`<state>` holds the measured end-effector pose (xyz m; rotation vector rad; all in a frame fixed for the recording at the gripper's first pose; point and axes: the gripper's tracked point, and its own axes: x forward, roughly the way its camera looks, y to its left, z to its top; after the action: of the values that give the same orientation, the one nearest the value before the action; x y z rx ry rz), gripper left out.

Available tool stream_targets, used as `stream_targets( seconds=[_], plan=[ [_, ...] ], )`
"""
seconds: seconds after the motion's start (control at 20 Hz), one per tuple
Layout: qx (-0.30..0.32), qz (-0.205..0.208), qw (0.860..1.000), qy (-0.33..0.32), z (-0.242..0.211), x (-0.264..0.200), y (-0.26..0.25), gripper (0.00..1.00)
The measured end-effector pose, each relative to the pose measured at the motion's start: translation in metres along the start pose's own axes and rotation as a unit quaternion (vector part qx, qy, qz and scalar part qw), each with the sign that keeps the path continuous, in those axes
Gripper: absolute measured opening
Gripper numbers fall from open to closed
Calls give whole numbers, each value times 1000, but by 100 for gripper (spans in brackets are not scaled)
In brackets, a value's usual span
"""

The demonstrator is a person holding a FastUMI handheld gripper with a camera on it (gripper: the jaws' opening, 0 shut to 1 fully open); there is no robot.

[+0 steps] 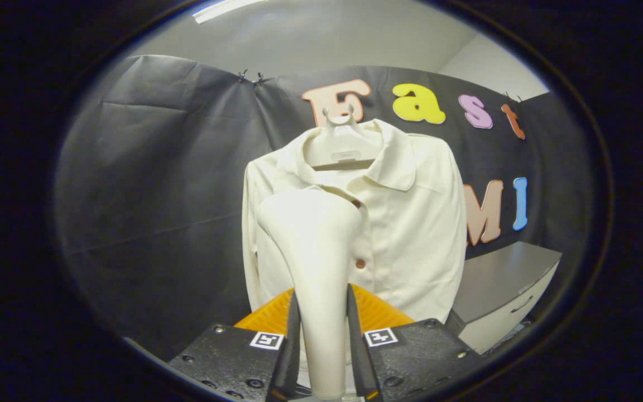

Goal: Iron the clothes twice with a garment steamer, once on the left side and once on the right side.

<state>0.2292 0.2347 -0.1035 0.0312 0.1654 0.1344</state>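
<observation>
Gripper (321,335) holds the steamer (313,245) tight between both fingers

The steamer's wide head stands up in front of the shirt (405,223), on its left half. The shirt hangs on a hanger (341,146); a cabinet (500,290) stands beside it

One cream long-sleeved shirt (405,223), one white plastic hanger (339,142), one cream garment steamer (313,245), two reddish buttons (360,263), one grey-topped cabinet (503,279).

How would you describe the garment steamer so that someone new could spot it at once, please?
Start at the cream long-sleeved shirt hanging on a pale plastic hanger before the black cloth wall. Just in front of it rises the smooth cream garment steamer, its neck clamped between the gripper fingers. Unlike the woven shirt, it is glossy and hard.
</observation>
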Motion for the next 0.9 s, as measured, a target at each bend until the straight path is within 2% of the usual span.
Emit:
stream_targets(
  seconds=[0.5,0.9],
  plan=[
    [-40,-65,997,6,-33,73,-1,38],
    [-59,-65,995,44,-83,85,1,39]
  ],
)
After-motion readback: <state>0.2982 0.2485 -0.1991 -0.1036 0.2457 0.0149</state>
